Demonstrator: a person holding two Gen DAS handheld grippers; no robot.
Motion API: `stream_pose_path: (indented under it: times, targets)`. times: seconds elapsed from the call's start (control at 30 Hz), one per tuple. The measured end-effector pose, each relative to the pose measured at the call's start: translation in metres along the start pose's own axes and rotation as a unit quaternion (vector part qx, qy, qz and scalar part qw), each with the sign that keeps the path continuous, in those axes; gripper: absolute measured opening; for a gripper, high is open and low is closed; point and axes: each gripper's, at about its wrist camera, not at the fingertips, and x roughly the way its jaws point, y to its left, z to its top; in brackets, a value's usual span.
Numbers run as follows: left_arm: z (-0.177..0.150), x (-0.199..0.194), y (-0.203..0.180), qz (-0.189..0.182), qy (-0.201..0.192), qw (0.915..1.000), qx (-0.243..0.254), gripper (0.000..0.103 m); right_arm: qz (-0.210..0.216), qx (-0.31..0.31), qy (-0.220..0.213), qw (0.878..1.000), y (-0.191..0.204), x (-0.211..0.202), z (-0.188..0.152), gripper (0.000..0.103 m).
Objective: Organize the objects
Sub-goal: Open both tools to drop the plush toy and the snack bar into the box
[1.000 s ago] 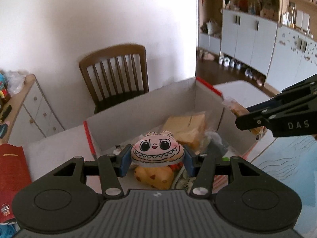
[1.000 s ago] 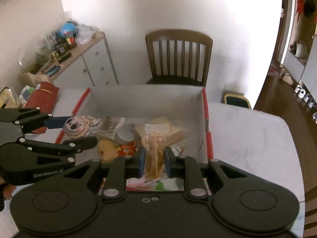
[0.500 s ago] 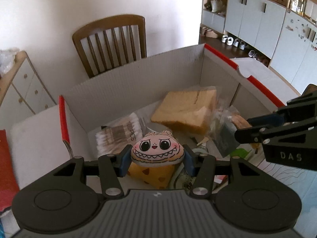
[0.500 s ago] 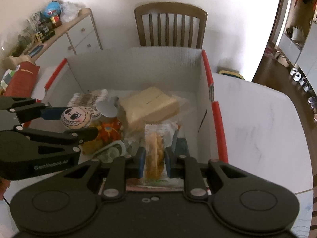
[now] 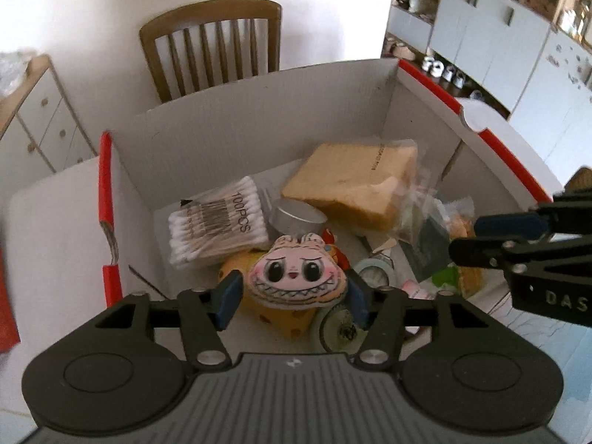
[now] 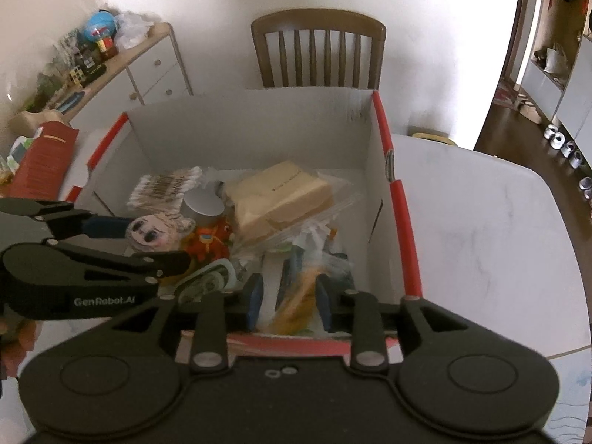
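Observation:
A white cardboard box (image 5: pixel 222 118) with red edges stands on the table and holds several items. My left gripper (image 5: pixel 294 288) is open above the box; the cartoon monster-face toy (image 5: pixel 296 273) lies tilted between its parted fingers, on a yellow cheese toy (image 5: pixel 285 318). My right gripper (image 6: pixel 288 299) is open over the box's near right corner. The clear snack packet (image 6: pixel 307 288) is blurred between its fingers, free of the pads. The left gripper and the toy (image 6: pixel 155 231) also show in the right wrist view.
In the box lie a cotton swab pack (image 5: pixel 218 222), bagged bread (image 5: pixel 355 181), a silver tin (image 5: pixel 296 218) and tape rolls (image 5: pixel 373 270). A wooden chair (image 6: pixel 318 51) stands behind the table. A red box (image 6: pixel 40 159) lies at the left, by a white dresser (image 6: pixel 148 70).
Both grippers moved forward and down over the box, then opened. The monster toy and the snack packet have come loose from the pads and drop into the box.

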Motion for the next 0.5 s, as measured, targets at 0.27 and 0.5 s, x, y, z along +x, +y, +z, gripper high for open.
stream_pose_path:
  times: [0.27, 0.5]
  targets:
    - [-0.008, -0.02, -0.002, -0.016, -0.027, 0.9994, -0.015, 0.07, 0.018, -0.007, -0.022, 1.0, -0.001, -0.022, -0.004, 0.037]
    - [-0.013, -0.049, -0.009, -0.023, -0.058, 0.9979, -0.017, 0.07, 0.03, -0.011, -0.043, 0.999, 0.001, -0.046, -0.007, 0.038]
